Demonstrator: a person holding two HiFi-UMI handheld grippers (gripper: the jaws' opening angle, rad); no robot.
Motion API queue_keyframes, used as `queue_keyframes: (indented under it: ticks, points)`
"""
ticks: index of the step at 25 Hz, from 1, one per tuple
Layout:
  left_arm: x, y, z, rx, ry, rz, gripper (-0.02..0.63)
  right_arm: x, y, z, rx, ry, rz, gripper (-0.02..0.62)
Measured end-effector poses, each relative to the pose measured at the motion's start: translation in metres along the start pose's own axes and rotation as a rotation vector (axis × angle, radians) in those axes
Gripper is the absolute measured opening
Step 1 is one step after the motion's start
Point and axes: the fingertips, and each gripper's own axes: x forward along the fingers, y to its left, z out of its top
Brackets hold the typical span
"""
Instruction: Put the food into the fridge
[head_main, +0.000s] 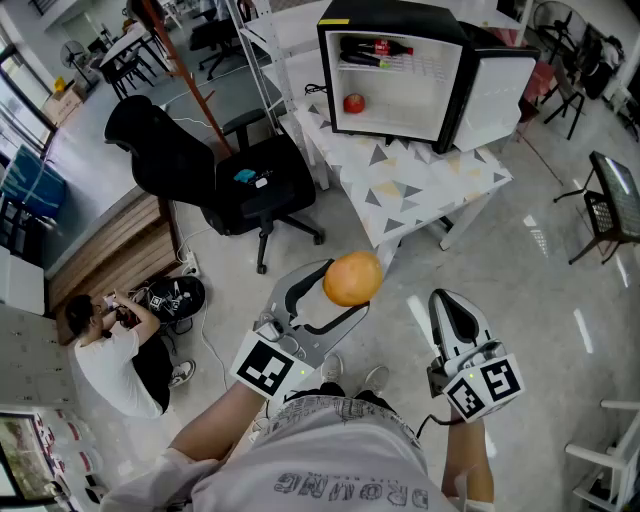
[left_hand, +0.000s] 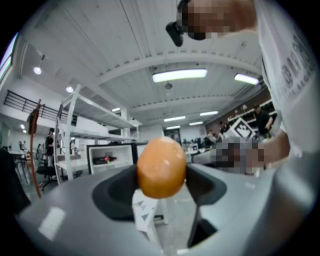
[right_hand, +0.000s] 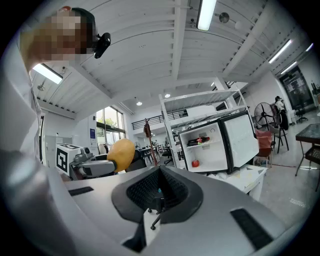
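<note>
My left gripper (head_main: 340, 290) is shut on an orange (head_main: 352, 278), held up in the air in front of me. In the left gripper view the orange (left_hand: 161, 167) sits between the two dark jaws. To the right, my right gripper (head_main: 452, 308) hangs shut with nothing in it; in its own view (right_hand: 159, 192) the jaws meet. The small fridge (head_main: 455, 40) stands open on a table (head_main: 420, 190) ahead. Inside it a red apple (head_main: 353, 103) lies on the floor of the fridge and bottles (head_main: 375, 50) lie on the upper shelf. The right gripper view shows the fridge (right_hand: 215, 145) too.
The fridge door (head_main: 500, 90) swings out to the right. A black office chair (head_main: 240, 180) stands left of the table. A person (head_main: 110, 345) sits on the floor at the lower left, beside cables. A dark folding chair (head_main: 615, 205) is at the right edge.
</note>
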Motion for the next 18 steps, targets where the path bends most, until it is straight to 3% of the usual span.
queue_keyframes:
  ticks: [18]
  points:
    - [0.005, -0.018, 0.003, 0.029, 0.007, 0.012, 0.31, -0.011, -0.007, -0.001, 0.018, 0.009, 0.017, 0.003]
